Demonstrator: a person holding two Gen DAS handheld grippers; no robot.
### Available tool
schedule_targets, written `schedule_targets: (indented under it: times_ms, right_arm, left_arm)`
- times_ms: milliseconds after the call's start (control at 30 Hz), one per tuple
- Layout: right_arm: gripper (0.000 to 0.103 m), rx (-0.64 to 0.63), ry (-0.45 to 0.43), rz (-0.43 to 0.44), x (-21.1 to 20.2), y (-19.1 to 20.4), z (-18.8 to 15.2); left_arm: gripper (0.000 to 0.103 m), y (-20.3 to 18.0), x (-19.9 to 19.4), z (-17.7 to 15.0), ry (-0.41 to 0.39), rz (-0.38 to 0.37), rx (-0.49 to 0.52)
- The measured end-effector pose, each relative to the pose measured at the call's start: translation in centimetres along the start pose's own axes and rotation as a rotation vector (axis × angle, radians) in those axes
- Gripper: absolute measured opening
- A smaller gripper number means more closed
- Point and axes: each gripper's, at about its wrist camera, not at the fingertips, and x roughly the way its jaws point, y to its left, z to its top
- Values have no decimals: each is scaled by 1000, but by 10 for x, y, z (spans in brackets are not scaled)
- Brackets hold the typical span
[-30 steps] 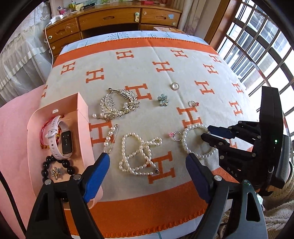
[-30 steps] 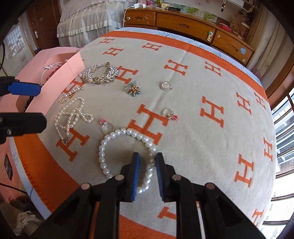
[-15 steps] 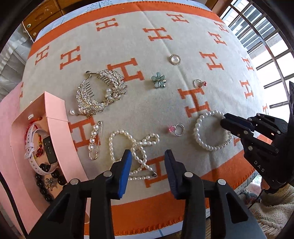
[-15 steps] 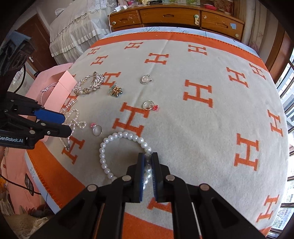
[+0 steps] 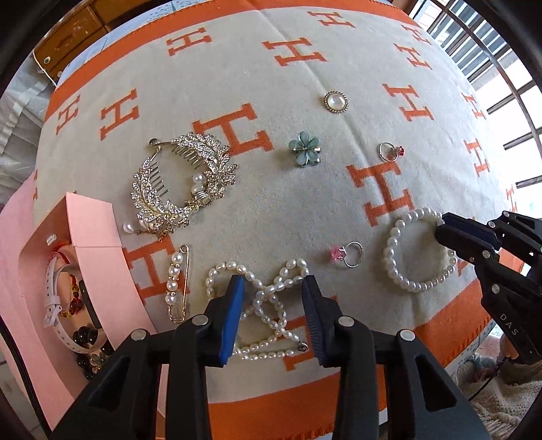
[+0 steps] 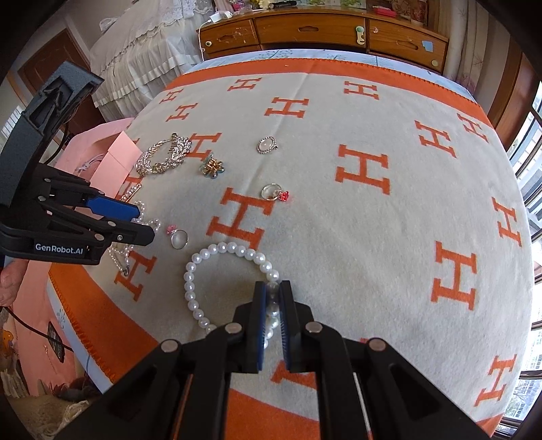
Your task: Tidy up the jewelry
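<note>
Pinching the round white pearl bracelet (image 6: 216,287) near the blanket's front edge, right tool (image 6: 272,318); left tool (image 5: 272,316), closing, straddles the tangled pearl necklace (image 5: 261,304). Pink box (image 5: 98,257) part-filled; most pieces remain.

Wooden dresser (image 6: 321,32) with three drawers stands along the far wall, clutter on top. Left of the dresser: white pleated fabric (image 6: 142,64). Right of the dresser: barred windows (image 5: 491,61), daylight bright. Dark wooden door (image 6: 44,61) further left.
</note>
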Motion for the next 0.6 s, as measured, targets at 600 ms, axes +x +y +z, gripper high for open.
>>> schedule_targets:
  times_ms: [600]
  right_arm:
    - [8,0,-106,43,-46,18,10]
  left_arm:
    - [3,2,-103,-46,-254,-23,-105]
